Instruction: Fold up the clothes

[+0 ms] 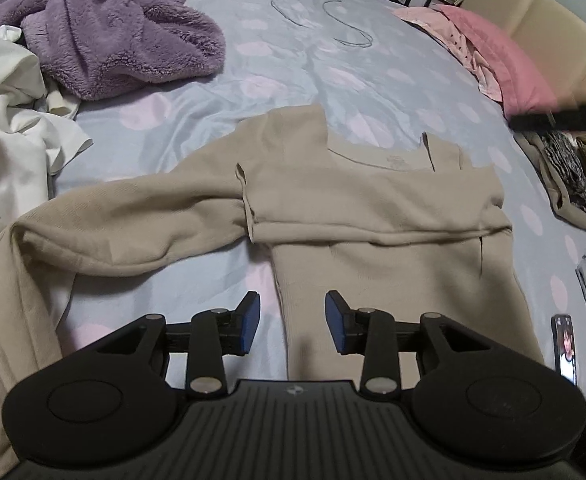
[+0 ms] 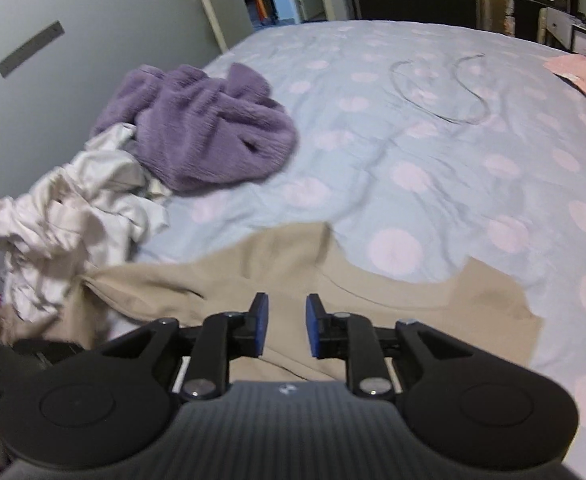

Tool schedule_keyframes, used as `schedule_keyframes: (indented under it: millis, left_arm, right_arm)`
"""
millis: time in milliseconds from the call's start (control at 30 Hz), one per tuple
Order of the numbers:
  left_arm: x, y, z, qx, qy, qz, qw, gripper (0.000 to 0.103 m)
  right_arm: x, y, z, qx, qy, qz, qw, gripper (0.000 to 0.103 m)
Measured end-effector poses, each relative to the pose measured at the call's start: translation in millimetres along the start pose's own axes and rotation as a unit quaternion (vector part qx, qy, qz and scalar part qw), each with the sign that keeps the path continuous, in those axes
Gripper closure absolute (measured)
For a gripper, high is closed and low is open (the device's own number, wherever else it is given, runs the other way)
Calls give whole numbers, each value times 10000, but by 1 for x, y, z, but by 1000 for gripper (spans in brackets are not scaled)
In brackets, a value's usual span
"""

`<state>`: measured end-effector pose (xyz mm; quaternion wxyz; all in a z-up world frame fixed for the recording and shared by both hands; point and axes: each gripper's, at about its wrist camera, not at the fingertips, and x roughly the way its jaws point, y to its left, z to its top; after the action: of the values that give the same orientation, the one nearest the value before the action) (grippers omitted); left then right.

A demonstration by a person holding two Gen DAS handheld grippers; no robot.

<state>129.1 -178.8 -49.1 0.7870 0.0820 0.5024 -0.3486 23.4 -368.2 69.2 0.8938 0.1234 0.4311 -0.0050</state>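
Note:
A beige long-sleeved top (image 1: 357,200) lies flat on the bed, one sleeve folded across its chest and the other sleeve (image 1: 105,216) stretched out to the left. My left gripper (image 1: 292,322) is open and empty just above the top's lower left edge. The right wrist view shows the same top (image 2: 373,300) below my right gripper (image 2: 287,325), which is open and empty over the cloth. A blurred dark bar (image 1: 565,118) at the right edge of the left wrist view is likely the right gripper.
A purple fleece garment (image 1: 125,36) and white clothes (image 1: 9,120) lie at the left of the dotted blue bedsheet (image 1: 333,60). Pink clothes (image 1: 489,48) and folded items (image 1: 573,168) sit at the right. A phone (image 1: 565,348) and thin cords (image 1: 345,24) lie on the bed.

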Motion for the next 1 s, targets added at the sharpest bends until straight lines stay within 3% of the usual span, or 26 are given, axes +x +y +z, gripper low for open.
schedule_keyframes:
  millis: [167,267,400,533,600,667,867,967,1000]
  left_arm:
    - [21,9,16,-219,-1,37,9998,69]
    - [37,12,24,-210,30,162,9996,69]
    - [53,12,30,-268,100,136,9995,69]
    - [68,9,33,-275,166,98,9994,69]
    - [75,7,33,-252,203,114,9994,69]
    - [80,7,34,-275,209,123,9993,70]
    - [84,7,34,-284,110,109,9995,92]
    - [81,4,35,-282,-8,100,9996,97]
    - [78,4,37,-289,-72,114,9995,98]
  right_arm:
    - [-5,-56,-45,147,55,-446,9989,80]
    - [-1,-89,-72,55,119,-1000,9949,80]
    - [14,-115,-102,-492,310,-1674,9842,80]
    - [34,-131,-125,-658,473,-1707,9820,78]
    - [42,-134,-130,-670,451,-1735,9815,69]
    - [54,-138,-133,-596,503,-1709,9822,68]
    - [70,-146,-129,16,455,-1772,9831,69]
    - [67,-155,-127,498,386,-1749,9826,88]
    - [66,-158,-127,540,409,-1768,9819,89]
